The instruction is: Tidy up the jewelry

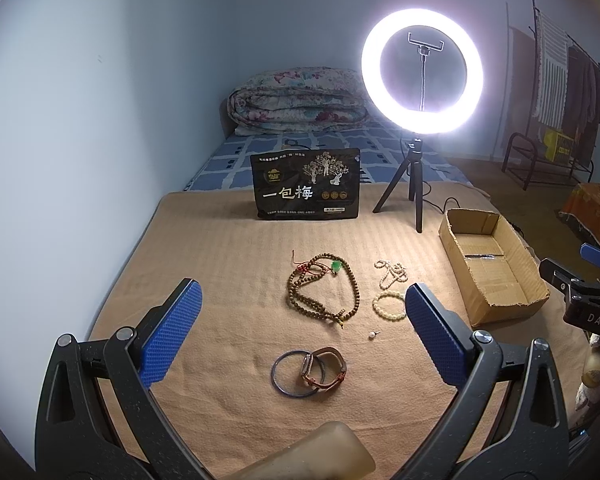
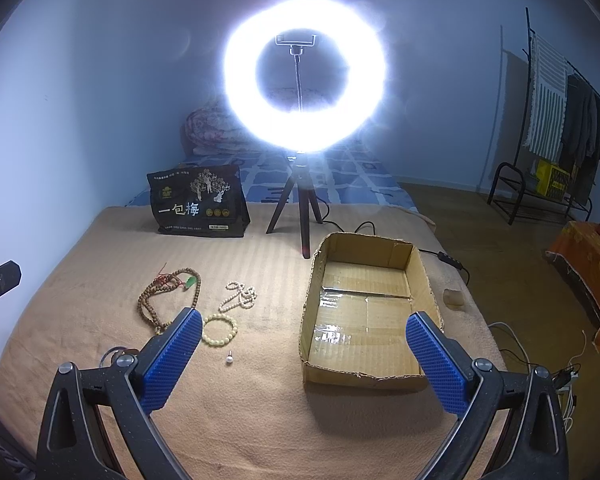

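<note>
Jewelry lies on a tan blanket (image 1: 220, 264): a long brown bead necklace (image 1: 320, 292) with a green pendant, a white bead strand (image 1: 390, 274), a cream bead bracelet (image 1: 389, 307), a small pearl piece (image 1: 372, 335), a dark bangle (image 1: 294, 373) and a brown leather band (image 1: 326, 368). An open cardboard box (image 2: 420, 280) sits to the right, with nothing in it. My left gripper (image 1: 302, 326) is open above the jewelry. My right gripper (image 2: 304, 350) is open above the box's near-left corner. The necklace (image 2: 160, 304), bracelet (image 2: 220, 330) and pearl (image 2: 229, 359) also show in the right wrist view.
A lit ring light on a tripod (image 1: 416, 188) and a black snack bag (image 1: 306, 184) stand at the back of the blanket. A folded quilt (image 1: 296, 100) lies behind. A cable (image 2: 444, 258) and a tape roll (image 2: 454, 298) lie right of the box. A clothes rack (image 2: 556, 128) stands far right.
</note>
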The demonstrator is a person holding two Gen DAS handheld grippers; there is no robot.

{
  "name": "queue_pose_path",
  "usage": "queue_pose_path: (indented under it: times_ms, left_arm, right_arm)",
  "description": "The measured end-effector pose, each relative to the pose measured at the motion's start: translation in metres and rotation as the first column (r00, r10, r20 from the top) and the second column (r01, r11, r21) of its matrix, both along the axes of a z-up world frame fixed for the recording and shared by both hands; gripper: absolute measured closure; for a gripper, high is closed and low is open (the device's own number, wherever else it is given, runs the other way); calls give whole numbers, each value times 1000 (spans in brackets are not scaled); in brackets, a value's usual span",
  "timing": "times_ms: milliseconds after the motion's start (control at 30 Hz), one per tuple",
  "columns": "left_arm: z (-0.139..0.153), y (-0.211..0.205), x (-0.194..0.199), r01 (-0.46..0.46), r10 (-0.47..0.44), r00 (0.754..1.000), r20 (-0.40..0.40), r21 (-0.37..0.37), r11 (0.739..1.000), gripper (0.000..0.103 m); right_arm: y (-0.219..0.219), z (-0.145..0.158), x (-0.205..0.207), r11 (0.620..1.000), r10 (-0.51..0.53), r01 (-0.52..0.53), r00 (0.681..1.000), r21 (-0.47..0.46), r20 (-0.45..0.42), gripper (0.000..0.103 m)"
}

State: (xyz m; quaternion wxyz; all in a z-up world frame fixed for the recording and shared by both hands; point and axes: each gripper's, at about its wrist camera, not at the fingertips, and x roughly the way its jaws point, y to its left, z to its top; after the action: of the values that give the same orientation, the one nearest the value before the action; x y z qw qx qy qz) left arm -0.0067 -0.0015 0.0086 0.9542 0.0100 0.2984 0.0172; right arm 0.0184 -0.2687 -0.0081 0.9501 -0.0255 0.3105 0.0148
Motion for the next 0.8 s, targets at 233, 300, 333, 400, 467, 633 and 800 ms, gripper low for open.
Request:
queue_pose_path:
  times_ms: [233, 300, 333, 400, 467, 633, 800]
  left_arm:
    - [-1, -3, 0, -1, 1, 1000, 0, 1, 1000, 0]
    - [0, -3, 0, -1, 1, 1000, 0, 0, 1000, 0]
    - [-1, -2, 0, 0, 0, 1000, 0, 0, 1000, 0]
    - [-1, -3, 0, -1, 1, 1000, -1, 0, 1000, 0]
    - [-1, -3, 0, 0, 0, 1000, -2, -1, 1000, 0]
    - [-2, -4, 0, 0, 0, 1000, -1, -1, 1000, 0]
    - [-2, -5, 0, 1, -1, 1000, -3, 0, 1000, 0]
  right_arm:
    - [0, -1, 0, 1000, -1, 1, 1000, 0, -2, 0]
    - [0, -1, 0, 1000, 0, 0, 1000, 1, -2, 0]
    - [0, -1, 0, 1000, 0, 0, 1000, 1, -2, 0]
    - [1, -1, 1, 1000, 0, 0, 1000, 0, -2, 0]
    - [0, -1, 1, 1000, 0, 0, 1000, 1, -3, 0]
    - [0, -1, 1, 1000, 0, 0, 1000, 1, -3, 0]
    - [1, -1, 0, 1000, 1, -1, 1000, 1, -5, 0]
